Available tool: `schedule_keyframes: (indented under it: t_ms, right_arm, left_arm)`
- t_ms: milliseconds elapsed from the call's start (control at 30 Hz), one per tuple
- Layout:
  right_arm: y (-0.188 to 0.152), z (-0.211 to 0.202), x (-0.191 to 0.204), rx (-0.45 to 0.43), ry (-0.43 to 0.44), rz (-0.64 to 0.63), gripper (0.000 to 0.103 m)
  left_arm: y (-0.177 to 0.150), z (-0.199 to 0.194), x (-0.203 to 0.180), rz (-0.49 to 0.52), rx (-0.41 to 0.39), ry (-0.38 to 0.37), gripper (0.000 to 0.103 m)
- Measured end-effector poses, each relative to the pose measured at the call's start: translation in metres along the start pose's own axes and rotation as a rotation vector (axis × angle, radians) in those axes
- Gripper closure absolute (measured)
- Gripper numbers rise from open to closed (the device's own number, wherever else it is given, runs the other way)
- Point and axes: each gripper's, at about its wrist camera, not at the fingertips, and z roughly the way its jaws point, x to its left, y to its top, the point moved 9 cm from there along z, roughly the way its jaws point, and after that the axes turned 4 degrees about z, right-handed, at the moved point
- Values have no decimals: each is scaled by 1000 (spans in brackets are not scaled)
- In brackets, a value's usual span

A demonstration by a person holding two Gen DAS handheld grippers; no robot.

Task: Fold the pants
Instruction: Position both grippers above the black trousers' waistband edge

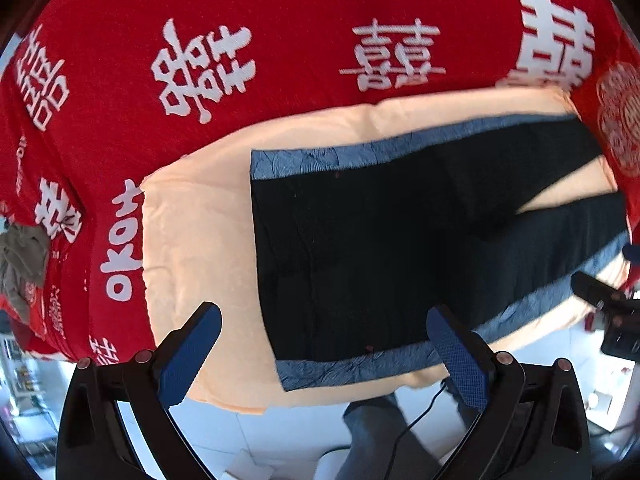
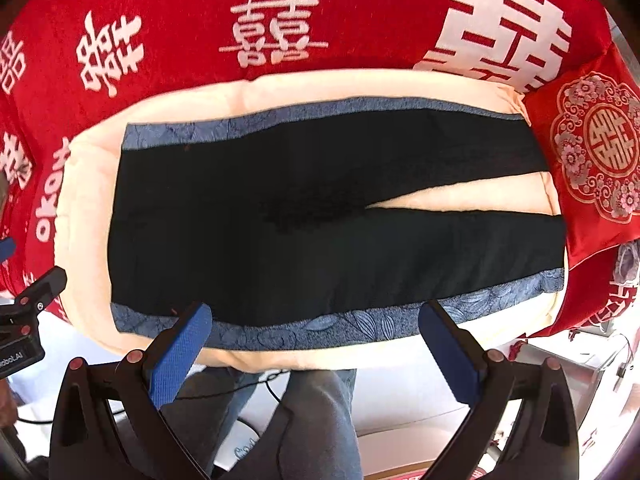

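Observation:
Black pants [image 2: 304,216] with blue patterned side stripes lie flat on a cream pad [image 2: 84,208], waist at the left, legs spread apart at the right. They also show in the left wrist view [image 1: 380,248]. My left gripper [image 1: 324,320] is open and empty above the near edge by the waist. My right gripper [image 2: 316,316] is open and empty above the near blue stripe. The right gripper also shows at the right edge of the left wrist view [image 1: 600,300].
A red cover with white characters [image 2: 280,32] spreads under the pad. A red embroidered cushion [image 2: 600,152] lies by the leg ends. A grey cloth [image 1: 20,264] lies at the far left. The person's legs [image 2: 312,420], a cable and white floor are below.

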Motion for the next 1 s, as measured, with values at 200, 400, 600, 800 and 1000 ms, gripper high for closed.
schedule_keyframes:
  t_ms: [200,400,600,800,1000]
  right_arm:
    - [10,-9,6,-56,1,30,0]
    - [11,-8,6,-95,-21,-5,0]
    - [12,-5,0,-96,-7,-1,0]
    - [11,0,-8,-84,-12,10,0]
    - [13,3,-15,-73,2,23,0]
  left_arm:
    - [5,-4,-4,-22,-29,47,0]
    - [2,4,-10,-47,-5,58,0]
    - [-2,10,-13,-81,15,65,0]
    - [-2,15,-21,-69,35,62,0]
    - [1,18,-26,-60,55,71,0]
